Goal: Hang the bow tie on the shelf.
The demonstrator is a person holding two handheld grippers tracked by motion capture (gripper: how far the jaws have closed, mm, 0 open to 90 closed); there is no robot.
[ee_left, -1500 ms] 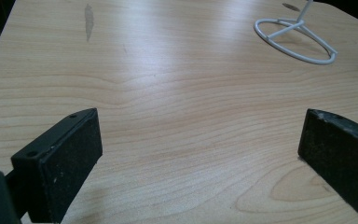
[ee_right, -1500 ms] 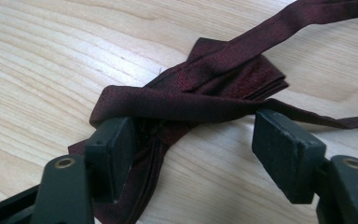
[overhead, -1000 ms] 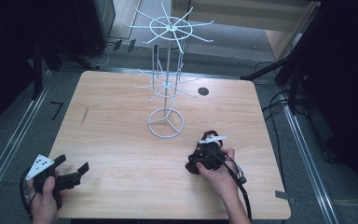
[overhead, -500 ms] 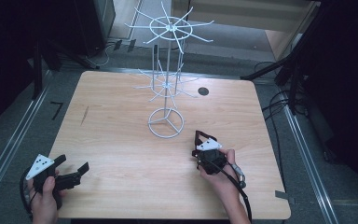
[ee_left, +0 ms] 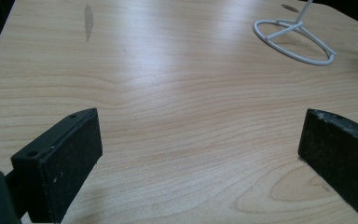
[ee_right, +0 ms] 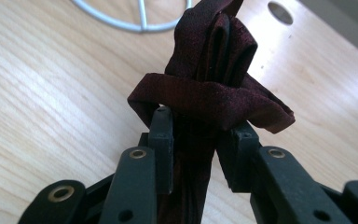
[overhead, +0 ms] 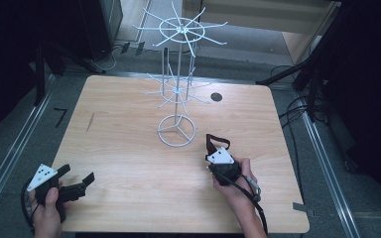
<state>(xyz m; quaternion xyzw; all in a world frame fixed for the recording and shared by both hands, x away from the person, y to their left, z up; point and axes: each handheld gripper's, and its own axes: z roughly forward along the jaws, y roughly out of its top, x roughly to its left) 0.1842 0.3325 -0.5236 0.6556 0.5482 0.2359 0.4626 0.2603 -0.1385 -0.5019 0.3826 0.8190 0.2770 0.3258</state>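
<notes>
At the near left corner of the worktop (overhead: 119, 129), the left tongs (overhead: 77, 179) rest low in the person's left hand (overhead: 47, 206), jaws spread wide and holding nothing. In the left gripper view bare wood lies between the two black jaws, with the stand's ring off at upper right. Kept this far out, they seem parked out of the way until needed.

In the middle stands a white wire stand (overhead: 177, 89): a ring base on the worktop, a thin post, and two tiers of radiating arms. It sits toward the far half, which leaves open wood in front for both hands to work. Its arms look bare, so I judge nothing has been hung yet.

Just right of the ring base, and apart from it, the right tongs (overhead: 214, 145) point toward the stand. Their jaws are closed on a folded dark red cloth strip (ee_right: 212, 79), pinched low so that its looped bulk stands above the jaw tips. That grip leaves a fold free, probably to slip over one of the wire arms. A dark round hole (overhead: 216, 97) marks the worktop farther right.
</notes>
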